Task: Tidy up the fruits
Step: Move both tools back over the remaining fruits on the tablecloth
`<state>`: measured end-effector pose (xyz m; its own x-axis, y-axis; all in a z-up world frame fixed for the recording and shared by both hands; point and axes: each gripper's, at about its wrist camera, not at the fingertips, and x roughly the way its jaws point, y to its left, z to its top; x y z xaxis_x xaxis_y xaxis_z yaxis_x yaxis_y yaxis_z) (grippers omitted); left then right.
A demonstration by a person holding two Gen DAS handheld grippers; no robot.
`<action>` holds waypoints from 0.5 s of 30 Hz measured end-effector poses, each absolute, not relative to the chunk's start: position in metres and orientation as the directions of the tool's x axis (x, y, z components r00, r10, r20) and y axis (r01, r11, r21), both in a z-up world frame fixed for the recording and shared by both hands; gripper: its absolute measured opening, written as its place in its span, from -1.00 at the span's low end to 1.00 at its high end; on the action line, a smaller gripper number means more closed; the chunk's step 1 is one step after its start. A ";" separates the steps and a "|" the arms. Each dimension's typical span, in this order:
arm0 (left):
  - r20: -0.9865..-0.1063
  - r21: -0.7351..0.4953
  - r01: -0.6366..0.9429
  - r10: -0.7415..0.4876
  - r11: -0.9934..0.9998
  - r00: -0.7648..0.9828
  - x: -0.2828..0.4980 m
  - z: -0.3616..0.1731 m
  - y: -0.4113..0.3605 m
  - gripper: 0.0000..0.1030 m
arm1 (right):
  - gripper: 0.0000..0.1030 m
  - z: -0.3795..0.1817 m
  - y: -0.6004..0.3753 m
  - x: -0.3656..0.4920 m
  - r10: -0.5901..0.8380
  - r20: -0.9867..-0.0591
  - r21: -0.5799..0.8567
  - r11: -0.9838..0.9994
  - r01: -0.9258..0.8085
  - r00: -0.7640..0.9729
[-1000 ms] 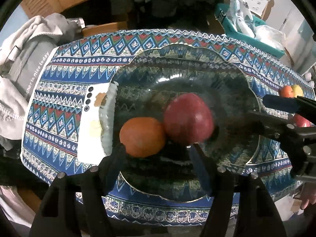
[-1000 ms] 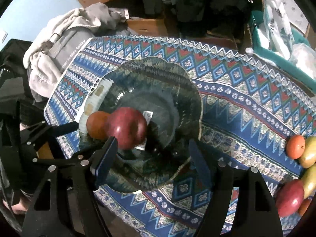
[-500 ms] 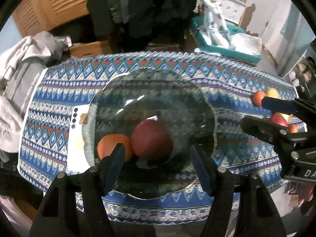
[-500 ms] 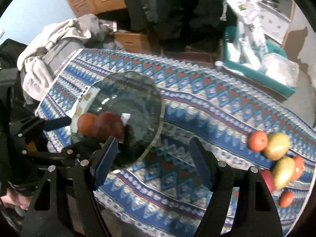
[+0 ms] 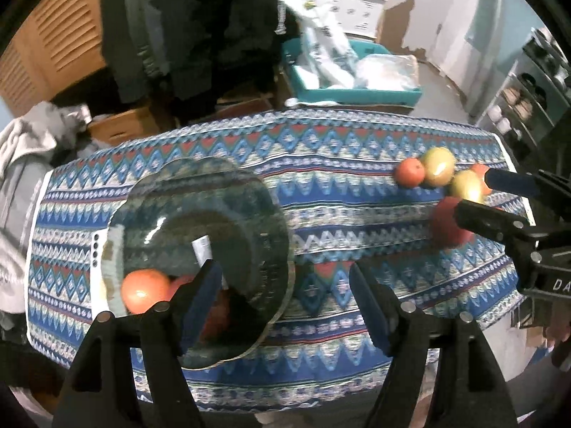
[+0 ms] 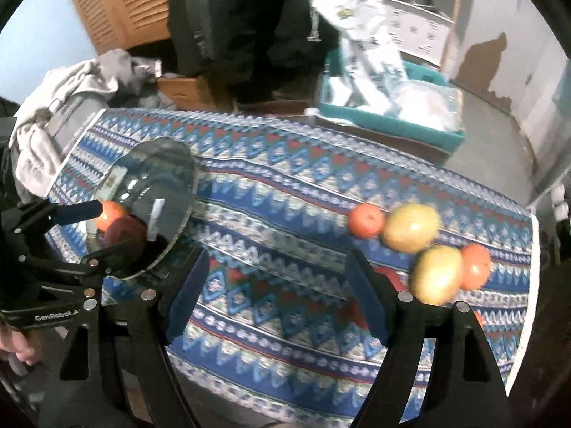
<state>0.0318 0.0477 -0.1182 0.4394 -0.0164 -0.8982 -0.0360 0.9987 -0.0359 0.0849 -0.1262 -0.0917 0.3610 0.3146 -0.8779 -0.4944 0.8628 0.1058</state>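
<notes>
Both tongs, empty and spreading, swung off the plate (image 5: 200,192); only right view shows whole fruit pile (image 6: 421,246).

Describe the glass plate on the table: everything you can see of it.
The dark, see-through glass plate with a scalloped rim lies flat on the blue patterned tablecloth near the table's left end. Its sunken centre holds a round orange fruit and a dark red apple, side by side. A white paper slip shows beside them. No tongs touch it.

Both grippers lifted away from glass plate (image 5: 200,214), jaws opening, empty
</notes>
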 end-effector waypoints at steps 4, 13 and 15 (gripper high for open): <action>-0.893 -0.034 0.008 -0.034 0.999 0.449 0.035 -0.112 0.024 0.47 | 0.53 -0.089 -0.155 0.084 0.302 -0.875 0.108 0.884 -0.455 0.379; -0.886 -0.040 0.091 -0.078 0.995 0.458 0.042 -0.106 -0.022 0.51 | 0.53 -0.092 -0.219 0.086 0.258 -0.879 0.107 0.926 -0.362 0.401; -0.888 -0.047 0.108 -0.091 0.993 0.450 0.045 -0.107 -0.031 0.51 | 0.53 -0.093 -0.230 0.087 0.248 -0.881 0.105 0.933 -0.345 0.403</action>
